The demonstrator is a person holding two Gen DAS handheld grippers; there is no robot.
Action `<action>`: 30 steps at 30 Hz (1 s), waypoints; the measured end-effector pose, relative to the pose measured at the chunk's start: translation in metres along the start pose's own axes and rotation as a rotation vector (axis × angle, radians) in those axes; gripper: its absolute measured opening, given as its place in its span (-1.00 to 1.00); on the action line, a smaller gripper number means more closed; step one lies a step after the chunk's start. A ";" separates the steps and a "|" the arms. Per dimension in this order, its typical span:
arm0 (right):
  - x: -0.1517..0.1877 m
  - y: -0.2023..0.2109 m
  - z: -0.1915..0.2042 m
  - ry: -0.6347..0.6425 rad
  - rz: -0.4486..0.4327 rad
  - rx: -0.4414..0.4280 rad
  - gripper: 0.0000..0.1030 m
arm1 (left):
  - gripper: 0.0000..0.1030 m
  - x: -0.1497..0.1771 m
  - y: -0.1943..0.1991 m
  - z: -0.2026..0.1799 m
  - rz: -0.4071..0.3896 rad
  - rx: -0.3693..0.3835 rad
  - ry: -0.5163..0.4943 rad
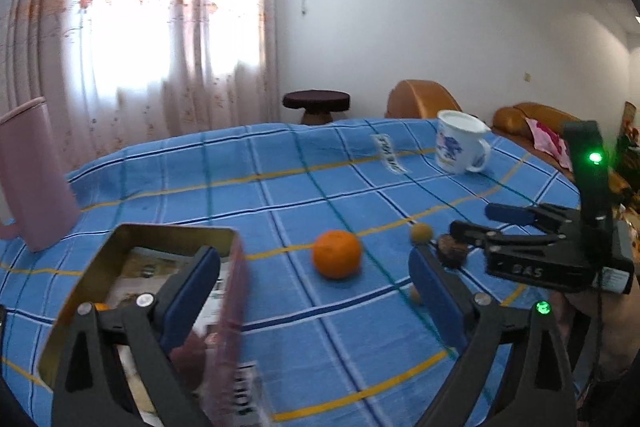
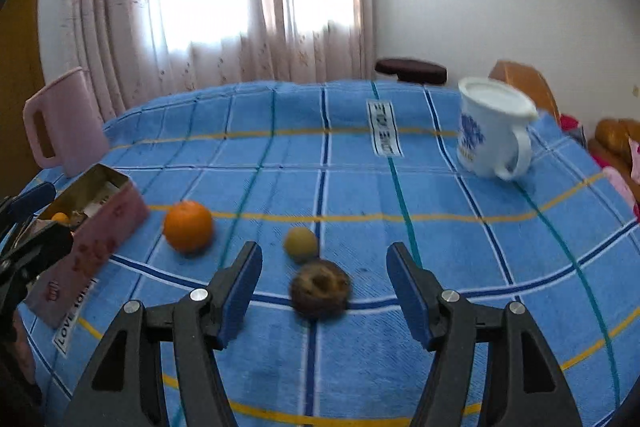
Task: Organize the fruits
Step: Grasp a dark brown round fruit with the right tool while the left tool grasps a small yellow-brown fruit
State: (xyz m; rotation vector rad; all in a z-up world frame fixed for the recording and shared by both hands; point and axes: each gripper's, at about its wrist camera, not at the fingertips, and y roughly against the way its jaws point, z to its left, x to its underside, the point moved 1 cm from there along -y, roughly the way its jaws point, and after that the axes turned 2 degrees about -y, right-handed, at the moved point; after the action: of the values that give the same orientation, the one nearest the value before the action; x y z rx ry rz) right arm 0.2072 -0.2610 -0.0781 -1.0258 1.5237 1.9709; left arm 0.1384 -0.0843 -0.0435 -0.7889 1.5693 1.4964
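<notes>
Orange and round, the tangerine sat on the blue checked cloth, just beside the pink tin and not yet in it. Near it lay a small yellowish fruit, and touching or almost touching that, a brown wrinkled ball, perhaps a walnut; I could not tell for certain.

My right gripper stood wide open with the brown ball between its blue pads, neither pad touching it as far as I could see. I judged this to be the approach for a pick, with the closing not yet begun.

My left gripper was also spread wide and held nothing. One finger hung over the open tin, the other reached out over the cloth near the yellowish fruit.

Inside the tin I could make out paper and one small orange fruit, maybe another dark piece beside it. So by my reckoning the sorting was under way, not near its end: at least one fruit was in, and three were left on the cloth.

Farther off stood a white mug at the right and a pink jug at the left edge, both well apart from the fruit.
</notes>
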 end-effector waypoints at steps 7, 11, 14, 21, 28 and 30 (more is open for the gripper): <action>0.002 -0.024 0.001 0.006 0.118 -0.014 0.18 | 0.89 0.000 -0.027 -0.023 0.059 0.014 -0.047; 0.004 -0.039 -0.001 -0.006 0.188 -0.042 -0.16 | 0.89 0.000 -0.037 -0.025 0.083 0.013 -0.044; 0.006 -0.036 0.002 0.011 0.174 -0.044 -0.18 | 0.89 0.001 -0.039 -0.028 0.092 0.032 -0.037; 0.006 -0.001 -0.001 0.015 0.016 0.038 -0.19 | 0.72 0.004 -0.045 -0.044 0.130 0.096 -0.066; 0.003 0.005 -0.007 -0.005 -0.007 0.041 -0.18 | 0.08 0.007 -0.070 -0.065 0.257 0.193 -0.097; 0.004 0.005 -0.004 0.001 -0.010 0.044 -0.18 | 0.05 0.009 -0.077 -0.069 0.299 0.227 -0.098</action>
State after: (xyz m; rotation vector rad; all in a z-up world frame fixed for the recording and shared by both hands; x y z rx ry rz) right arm 0.2023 -0.2668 -0.0787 -1.0146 1.5528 1.9215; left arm 0.1923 -0.1600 -0.0910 -0.3581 1.8011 1.5022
